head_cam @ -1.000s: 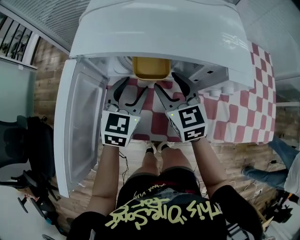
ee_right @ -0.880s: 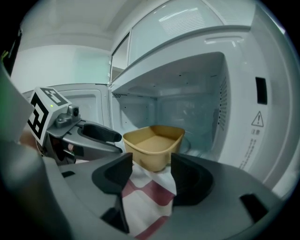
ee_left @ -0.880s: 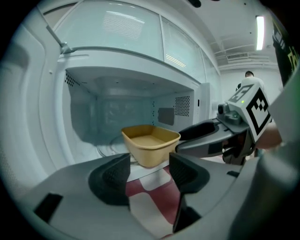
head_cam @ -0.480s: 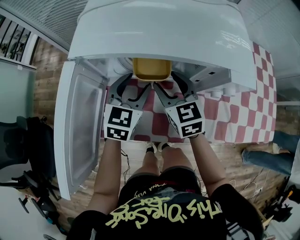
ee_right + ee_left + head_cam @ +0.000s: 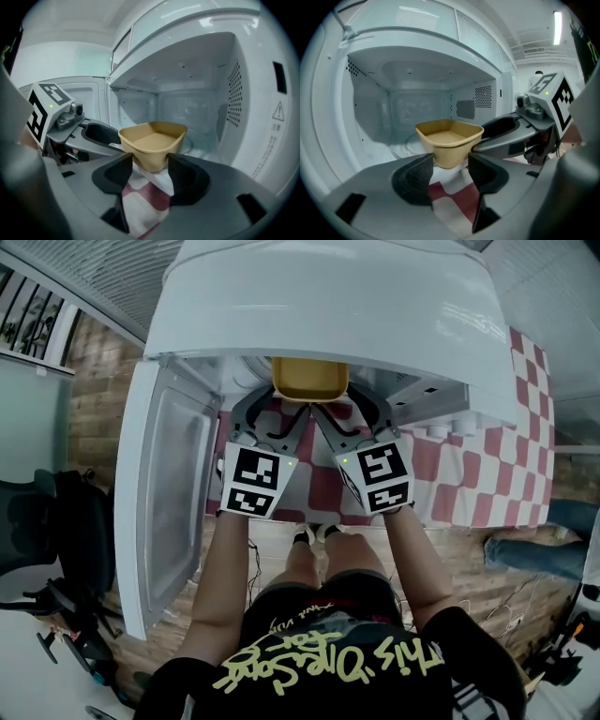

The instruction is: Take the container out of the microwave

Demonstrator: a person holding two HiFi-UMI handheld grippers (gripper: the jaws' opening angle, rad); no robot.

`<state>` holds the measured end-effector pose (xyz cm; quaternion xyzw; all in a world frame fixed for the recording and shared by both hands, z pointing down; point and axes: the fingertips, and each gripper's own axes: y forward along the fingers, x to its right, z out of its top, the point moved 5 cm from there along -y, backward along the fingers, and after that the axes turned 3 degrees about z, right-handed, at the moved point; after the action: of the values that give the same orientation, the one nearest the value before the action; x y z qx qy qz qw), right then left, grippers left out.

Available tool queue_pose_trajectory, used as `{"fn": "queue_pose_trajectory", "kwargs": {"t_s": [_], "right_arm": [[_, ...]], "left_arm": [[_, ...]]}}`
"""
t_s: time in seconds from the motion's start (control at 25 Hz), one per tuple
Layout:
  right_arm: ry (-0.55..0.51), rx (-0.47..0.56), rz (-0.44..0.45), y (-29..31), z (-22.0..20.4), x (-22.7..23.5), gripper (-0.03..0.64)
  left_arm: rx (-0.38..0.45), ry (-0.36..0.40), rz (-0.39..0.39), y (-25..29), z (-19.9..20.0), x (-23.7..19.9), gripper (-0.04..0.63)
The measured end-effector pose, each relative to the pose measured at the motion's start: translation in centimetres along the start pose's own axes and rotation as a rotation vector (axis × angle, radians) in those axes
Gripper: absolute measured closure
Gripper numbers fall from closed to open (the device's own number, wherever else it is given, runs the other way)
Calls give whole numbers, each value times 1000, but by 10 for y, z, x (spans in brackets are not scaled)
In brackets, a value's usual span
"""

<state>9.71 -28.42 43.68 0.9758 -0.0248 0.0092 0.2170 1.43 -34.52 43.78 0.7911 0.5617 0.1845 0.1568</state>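
A tan, open-topped container (image 5: 307, 379) sits at the front of the white microwave's (image 5: 328, 306) cavity, partly over the glass turntable (image 5: 405, 145). My left gripper (image 5: 272, 413) is open just before the container's left front corner. My right gripper (image 5: 342, 413) is open before its right front corner. In the left gripper view the container (image 5: 449, 140) stands just past the open left gripper (image 5: 450, 171), with nothing between the jaws. The right gripper view shows the same container (image 5: 152, 143) beyond the open right gripper (image 5: 150, 173). Both point into the cavity side by side.
The microwave door (image 5: 164, 502) hangs wide open to the left of my left arm. A red-and-white checked cloth (image 5: 487, 465) covers the table under and right of the microwave. The cavity's perforated side wall (image 5: 234, 98) stands close on the right.
Both grippers have moved forward toward the microwave opening and closer to the container. Their jaws stay open. The container has not moved.
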Motion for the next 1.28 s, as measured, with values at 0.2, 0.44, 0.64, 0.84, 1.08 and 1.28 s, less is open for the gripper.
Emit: {"fn": "queue_pose_trajectory", "kwargs": {"t_s": [0.2, 0.44, 0.64, 0.84, 1.08, 1.28], "right_arm": [[-2, -10, -24, -1, -1, -2, 374], [-11, -10, -18, -4, 2, -9, 377], [-3, -7, -15, -10, 0, -17, 379], [-2, 7, -30, -17, 4, -26, 382], [-2, 13, -38, -27, 6, -35, 383], [3, 22, -29, -38, 3, -42, 383]], "left_arm": [[-10, -18, 16, -2, 0, 1, 379], [-5, -45, 27, -11, -1, 2, 382], [-10, -28, 38, -20, -2, 5, 383], [-9, -22, 33, -29, 0, 8, 383], [-3, -12, 33, -40, 0, 13, 385], [-14, -9, 46, -52, 0, 22, 385]]}}
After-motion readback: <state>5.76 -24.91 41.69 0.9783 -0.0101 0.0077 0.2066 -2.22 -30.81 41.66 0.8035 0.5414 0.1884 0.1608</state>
